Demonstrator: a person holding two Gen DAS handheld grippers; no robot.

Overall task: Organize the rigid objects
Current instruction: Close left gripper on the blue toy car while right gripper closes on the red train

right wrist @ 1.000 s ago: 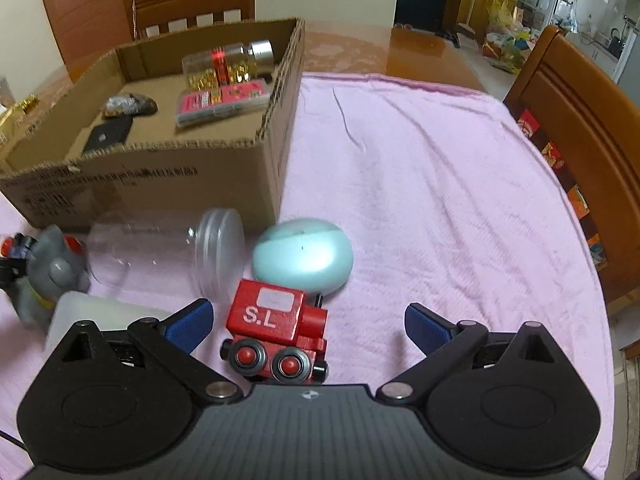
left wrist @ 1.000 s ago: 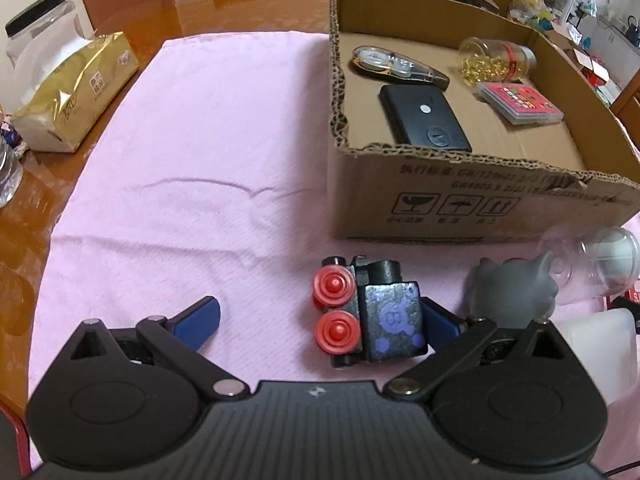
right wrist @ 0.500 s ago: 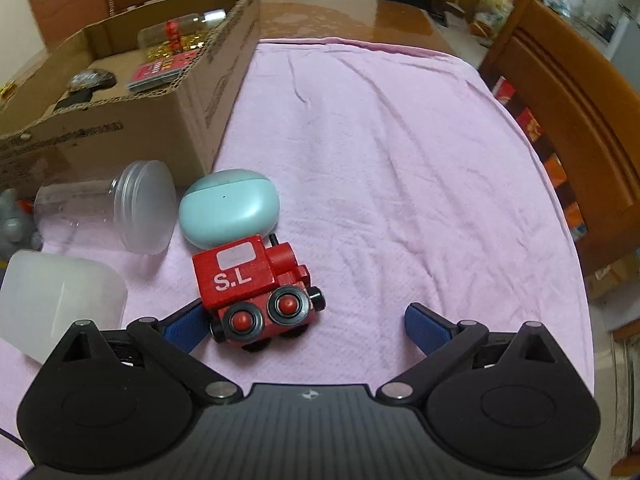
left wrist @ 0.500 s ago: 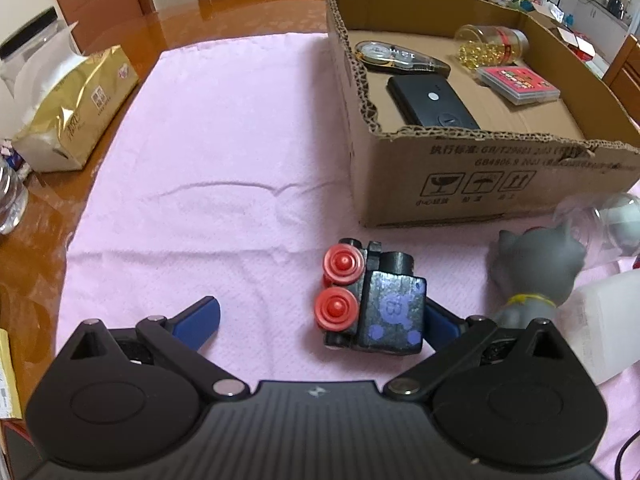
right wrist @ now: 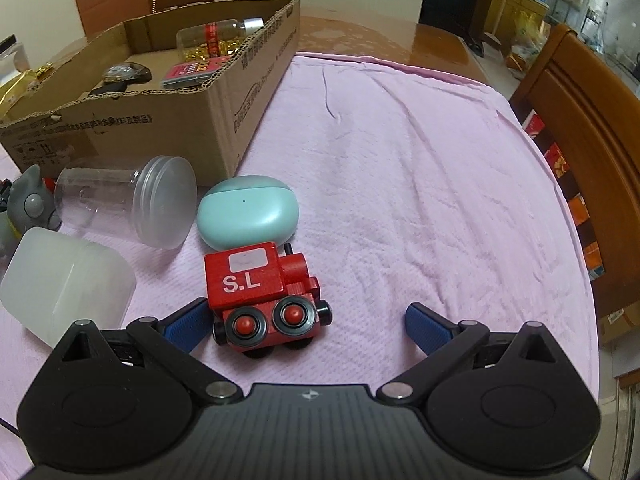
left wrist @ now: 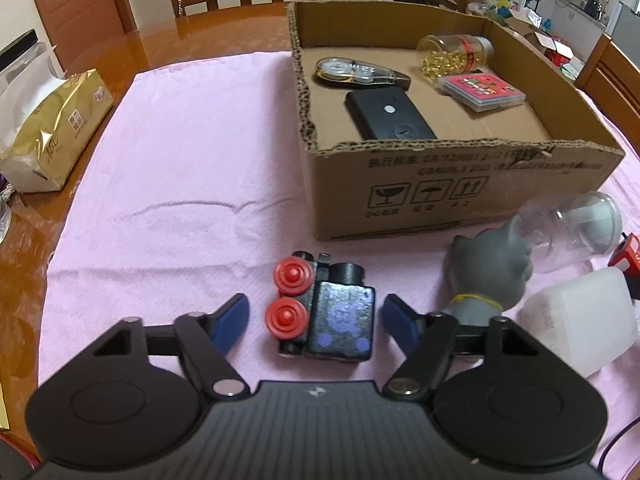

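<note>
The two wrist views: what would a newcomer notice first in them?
Probably the two toy trains lying on their sides on the pink cloth: a black toy train between the closing left tongs, not yet touched, and a red toy train at the open right tongs. Behind them stands a cardboard box already holding small things.
</note>
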